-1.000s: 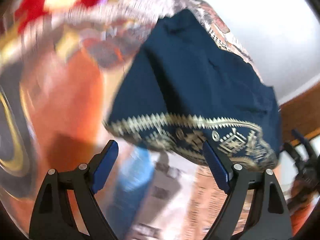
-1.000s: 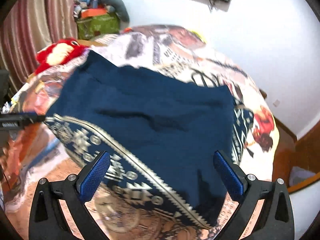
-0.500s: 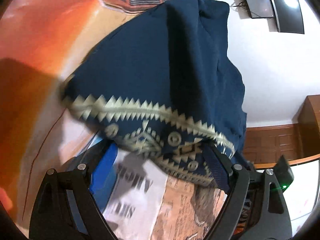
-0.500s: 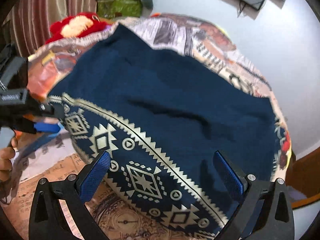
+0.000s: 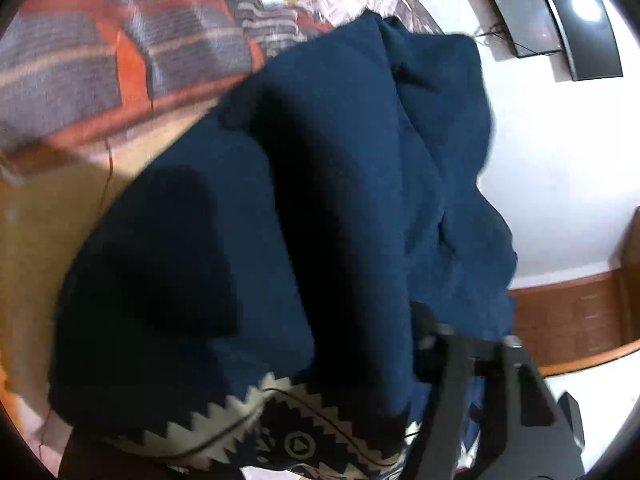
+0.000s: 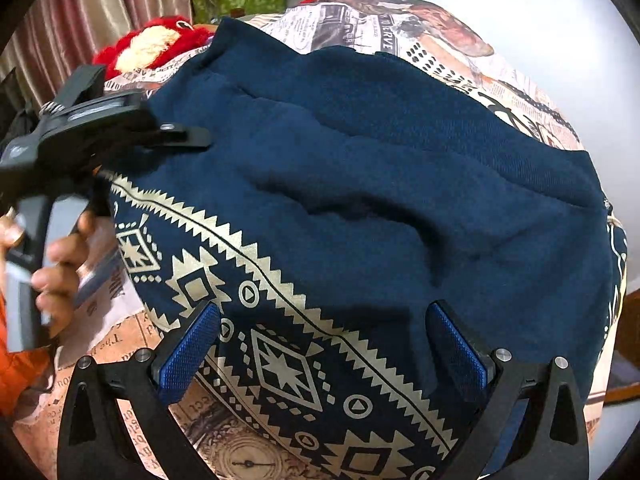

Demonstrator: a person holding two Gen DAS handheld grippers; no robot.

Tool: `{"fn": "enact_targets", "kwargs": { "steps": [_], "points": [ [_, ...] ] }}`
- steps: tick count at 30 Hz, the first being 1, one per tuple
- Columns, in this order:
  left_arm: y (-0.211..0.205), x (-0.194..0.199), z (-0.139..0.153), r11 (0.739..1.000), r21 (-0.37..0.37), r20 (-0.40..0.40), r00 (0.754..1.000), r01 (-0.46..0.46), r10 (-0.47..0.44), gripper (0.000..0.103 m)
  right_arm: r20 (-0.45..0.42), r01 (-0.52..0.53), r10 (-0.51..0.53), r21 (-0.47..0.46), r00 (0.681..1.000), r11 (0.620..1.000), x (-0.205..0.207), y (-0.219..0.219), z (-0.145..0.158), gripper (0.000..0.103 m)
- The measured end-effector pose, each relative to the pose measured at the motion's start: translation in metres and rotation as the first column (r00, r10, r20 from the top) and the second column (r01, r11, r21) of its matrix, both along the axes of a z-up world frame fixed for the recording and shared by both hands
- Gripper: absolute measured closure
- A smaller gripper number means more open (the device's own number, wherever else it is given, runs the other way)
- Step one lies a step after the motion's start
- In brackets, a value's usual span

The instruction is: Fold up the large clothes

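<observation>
I am working over the bed [image 6: 460,32], whose printed cover is showing bare only along the far side and at the near left corner, so open room for moving is lying chiefly toward me and off to the left. The navy garment [image 6: 400,184] is lying spread across most of that bed, with its patterned hem band [image 6: 280,360] running along the near edge and a loose ridge of folds wandering across its middle. I am judging the main risk to be that ridge: lifting the hem could be dragging the slack into a crooked fold or trapping a wrinkle under the top layer. The left gripper [image 6: 188,138] is reaching in at the garment's left edge, its jaws having just been closing with cloth between them; in its own view the fabric is covering one finger, so I cannot tell whether the hold is firm, and a shallow bite could be slipping off. The right gripper [image 6: 320,348] is hovering over the hem band with its fingers [image 6: 188,348] standing wide, gripping nothing. The red plush toy [image 6: 152,44] is sitting beyond the far left corner, near the garment's far edge, where swung cloth could be snagging it.
</observation>
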State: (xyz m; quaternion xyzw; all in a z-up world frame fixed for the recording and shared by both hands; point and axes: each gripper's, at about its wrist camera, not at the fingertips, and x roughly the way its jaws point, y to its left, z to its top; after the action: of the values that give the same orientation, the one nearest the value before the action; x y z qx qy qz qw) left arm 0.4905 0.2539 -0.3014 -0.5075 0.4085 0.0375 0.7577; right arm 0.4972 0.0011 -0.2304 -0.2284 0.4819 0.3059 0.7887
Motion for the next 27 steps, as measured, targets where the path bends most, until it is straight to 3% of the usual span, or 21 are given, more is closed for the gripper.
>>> {"fn": "enact_targets", "kwargs": {
  "steps": [2,5,7,13,17,21,25,27],
  "points": [
    [-0.003,0.001,0.016,0.997,0.077,0.017,1.000,0.001,-0.003,0.081,-0.008,0.005,-0.005,-0.009,1.000,1.000,0.000,-0.001,0.003,0.000],
    [-0.022,0.001,0.059,0.954,0.298,0.051,0.998,0.030,-0.047,0.091,-0.010,0.011,-0.011,-0.003,1.000,1.000,-0.004,-0.005,0.014,0.000],
    [-0.036,-0.005,0.085,0.919,0.392,0.088,0.993,0.035,-0.075,0.092,0.019,0.020,-0.020,0.034,1.000,0.999,-0.008,-0.011,0.029,0.000],
    [-0.071,-0.003,0.152,0.847,0.528,0.176,0.968,0.060,-0.178,0.092,0.043,0.096,-0.105,0.170,0.994,0.981,-0.002,-0.031,0.063,0.000],
    [-0.095,0.008,0.165,0.796,0.595,0.148,0.959,0.110,-0.243,0.092,-0.018,0.143,-0.142,0.195,0.990,0.970,0.014,-0.025,0.047,0.000],
    [-0.119,0.011,0.159,0.773,0.610,0.112,0.948,0.172,-0.299,0.093,-0.137,0.180,-0.154,0.201,0.978,0.963,0.027,-0.022,0.018,0.000],
    [-0.149,0.008,0.168,0.704,0.676,0.083,0.927,0.217,-0.366,0.092,-0.147,0.143,-0.116,0.192,0.982,0.971,0.028,-0.023,0.013,0.000],
    [-0.163,0.009,0.174,0.684,0.692,0.085,0.914,0.232,-0.396,0.092,-0.152,0.134,-0.108,0.177,0.982,0.975,0.025,-0.031,0.019,0.000]
  ]
}}
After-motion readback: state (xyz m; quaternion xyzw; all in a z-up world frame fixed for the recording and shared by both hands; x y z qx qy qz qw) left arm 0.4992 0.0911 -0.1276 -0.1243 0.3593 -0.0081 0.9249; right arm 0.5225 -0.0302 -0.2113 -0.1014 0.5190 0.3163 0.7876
